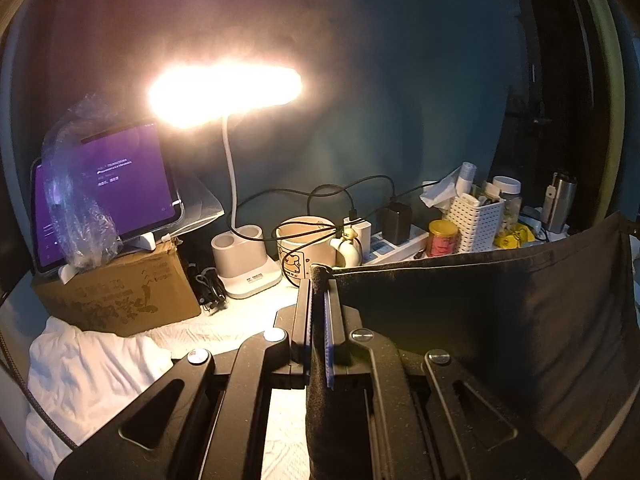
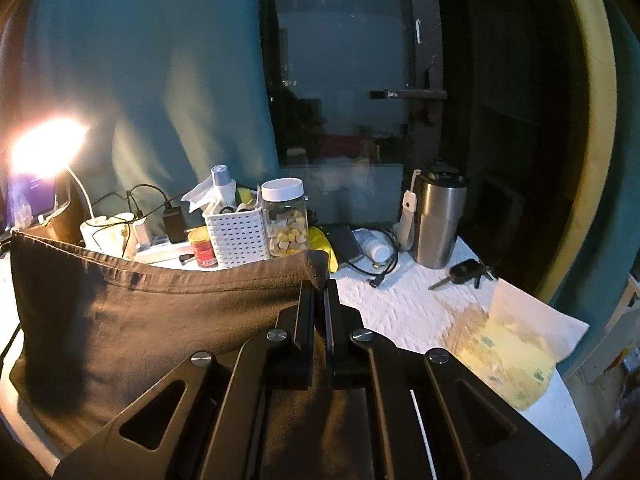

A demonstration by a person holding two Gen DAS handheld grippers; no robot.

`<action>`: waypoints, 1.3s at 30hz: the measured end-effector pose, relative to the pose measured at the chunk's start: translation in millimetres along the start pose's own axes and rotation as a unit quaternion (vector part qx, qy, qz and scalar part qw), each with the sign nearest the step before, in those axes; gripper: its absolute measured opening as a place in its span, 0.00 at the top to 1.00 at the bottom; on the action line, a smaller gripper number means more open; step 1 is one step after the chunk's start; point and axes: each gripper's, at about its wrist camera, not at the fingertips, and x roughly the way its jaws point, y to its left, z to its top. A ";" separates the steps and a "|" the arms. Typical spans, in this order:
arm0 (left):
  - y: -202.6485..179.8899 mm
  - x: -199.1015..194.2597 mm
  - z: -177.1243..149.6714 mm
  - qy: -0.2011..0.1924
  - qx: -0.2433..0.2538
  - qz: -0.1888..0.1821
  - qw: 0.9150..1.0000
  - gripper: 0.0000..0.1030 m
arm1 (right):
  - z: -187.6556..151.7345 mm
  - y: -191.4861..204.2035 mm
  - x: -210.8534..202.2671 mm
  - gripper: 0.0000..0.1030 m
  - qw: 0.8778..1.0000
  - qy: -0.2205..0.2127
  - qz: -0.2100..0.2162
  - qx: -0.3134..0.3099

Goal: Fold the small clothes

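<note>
We can read almost no writing here. The tablet (image 1: 108,196) at the far left shows a purple screen with a few pale lines of text, too small to make out. The cardboard box (image 1: 120,296) under it carries printed marks and drawings that we cannot read. The cream mug (image 1: 306,248) has a small cartoon figure drawn on its side, and the red tin (image 2: 202,247) with a yellow lid has a label too blurred to read. The lamp base (image 1: 248,264) bears a tiny strip of print, also illegible.

The dark cloth (image 2: 160,312) is a plain brownish-black garment with a stitched hem along its top edge. It hangs stretched between the two grippers, above the white covered table (image 2: 400,312), in front of the white perforated basket (image 2: 238,238) and the clear jar (image 2: 286,220).

The left gripper (image 1: 319,280) has its jaws closed tight on the cloth's left corner, with fabric running down between the fingers. The right gripper (image 2: 319,286) pinches the right corner the same way, jaws narrow, the hem bunched at the tips.

Right of it lie a steel tumbler (image 2: 438,220) and a car key (image 2: 464,272).
</note>
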 end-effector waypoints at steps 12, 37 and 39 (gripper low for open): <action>6.4 46.3 16.2 -0.005 0.019 0.023 1.000 0.97 | 24.8 0.6 65.6 0.95 1.000 0.014 0.009 -0.025; 39.9 150.2 -13.8 0.137 -0.046 0.001 0.990 0.95 | 15.4 11.9 202.8 0.95 0.994 0.101 0.013 -0.046; 42.3 150.7 -15.4 0.143 -0.055 0.005 0.988 0.91 | 14.1 13.0 199.4 0.90 0.993 0.103 0.008 -0.051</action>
